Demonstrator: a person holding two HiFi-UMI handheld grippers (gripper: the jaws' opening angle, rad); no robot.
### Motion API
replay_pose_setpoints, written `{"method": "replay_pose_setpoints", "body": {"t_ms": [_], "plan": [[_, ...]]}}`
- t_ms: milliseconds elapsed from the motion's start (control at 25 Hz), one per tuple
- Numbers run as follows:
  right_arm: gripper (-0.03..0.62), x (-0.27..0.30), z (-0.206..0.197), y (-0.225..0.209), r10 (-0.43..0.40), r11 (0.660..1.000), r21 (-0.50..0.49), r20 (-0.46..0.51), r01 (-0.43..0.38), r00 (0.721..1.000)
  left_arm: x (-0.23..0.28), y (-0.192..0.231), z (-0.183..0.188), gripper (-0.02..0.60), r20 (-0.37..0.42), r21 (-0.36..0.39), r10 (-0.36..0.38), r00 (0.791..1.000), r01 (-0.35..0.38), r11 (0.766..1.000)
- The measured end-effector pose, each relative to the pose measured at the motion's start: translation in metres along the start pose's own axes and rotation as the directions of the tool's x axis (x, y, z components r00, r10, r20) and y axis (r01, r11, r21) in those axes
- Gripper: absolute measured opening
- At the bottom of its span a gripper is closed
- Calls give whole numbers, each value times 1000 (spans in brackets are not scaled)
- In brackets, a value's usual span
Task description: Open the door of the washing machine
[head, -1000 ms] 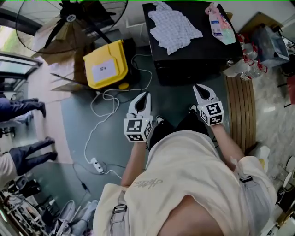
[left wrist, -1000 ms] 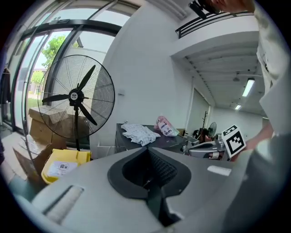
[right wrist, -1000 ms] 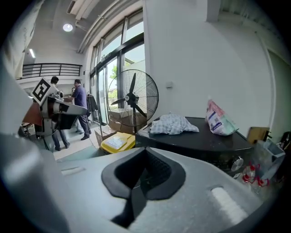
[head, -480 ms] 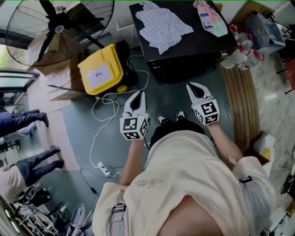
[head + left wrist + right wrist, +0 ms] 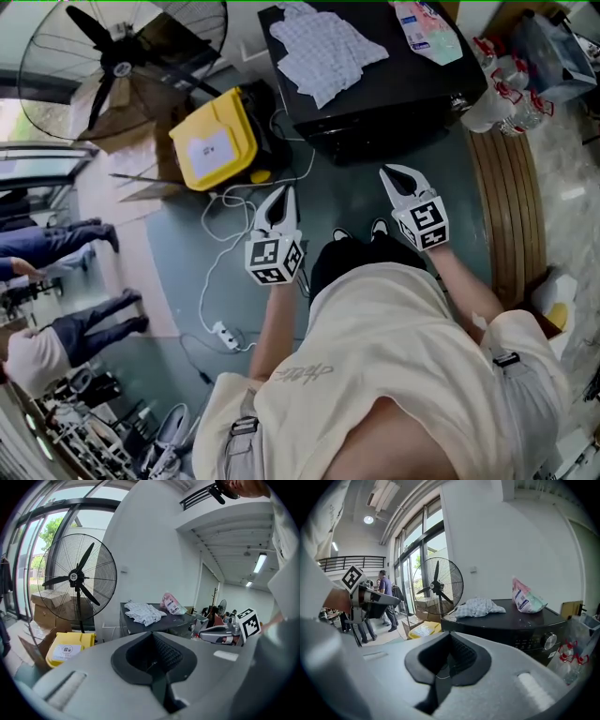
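A black washing machine (image 5: 394, 89) stands on the grey-green floor at the top of the head view, straight ahead of the person, its front face turned toward them. Its control strip with a round knob (image 5: 549, 641) shows in the right gripper view. The door sits lower on that front and cannot be seen directly in any view, but nothing swings out from the machine, so it appears still closed. On the machine's top, a crumpled checked cloth (image 5: 323, 47) lies toward the far left corner, and a pink and blue bag (image 5: 422, 19) rests at the far edge, right of the cloth. The left gripper (image 5: 287, 193) and the right gripper (image 5: 392, 174) are held side by side in front of the person's body, pointing toward the machine and well apart from it, with bare floor between. Each gripper's jaws are pressed together with nothing between them. Neither touches the machine. A yellow case (image 5: 214, 141) sits on the floor just beside the machine's left side, with a white cable (image 5: 220, 211) trailing from there to a power strip (image 5: 225, 333). A large standing fan (image 5: 122, 66) is farther left, and other people's legs (image 5: 66, 234) show at the left edge. Plastic bottles (image 5: 511, 103) cluster at the machine's right. The task seems not yet begun: the approach, finding the door's edge or handle, and pulling it open all remain.
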State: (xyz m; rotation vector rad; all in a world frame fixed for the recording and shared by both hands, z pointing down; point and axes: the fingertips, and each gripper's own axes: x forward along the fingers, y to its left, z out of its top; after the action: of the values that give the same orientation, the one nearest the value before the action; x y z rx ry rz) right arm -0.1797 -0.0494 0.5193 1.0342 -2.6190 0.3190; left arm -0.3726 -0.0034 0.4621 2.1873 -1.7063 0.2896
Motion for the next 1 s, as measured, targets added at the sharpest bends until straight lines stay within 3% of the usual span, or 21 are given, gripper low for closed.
{"method": "replay_pose_setpoints", "body": {"t_ms": [400,800,840,920,1000], "plan": [[2,-4,-12,4,0,1000,13,-27,0,1000,-10,-5,-7,17,-3,-19,1,1000,-1,1000],[3,7,-5,40,-30,1000,-8,-44,29,999,-30,28,-6,17,18,-16,-36,999,37,999],[23,10,-5,45,-28,1000,-7,-50,28,998,-32,32,-7,18,16,-17,-36,999,37,999],[138,15,-8,50,-30,1000,-3,-67,30,997,-36,39,-11,17,11,-24,-36,999,36,999],[140,21,-14,51,-45,999,0,-84,46,995,-39,46,-15,17,8,-31,-36,999,36,999]]}}
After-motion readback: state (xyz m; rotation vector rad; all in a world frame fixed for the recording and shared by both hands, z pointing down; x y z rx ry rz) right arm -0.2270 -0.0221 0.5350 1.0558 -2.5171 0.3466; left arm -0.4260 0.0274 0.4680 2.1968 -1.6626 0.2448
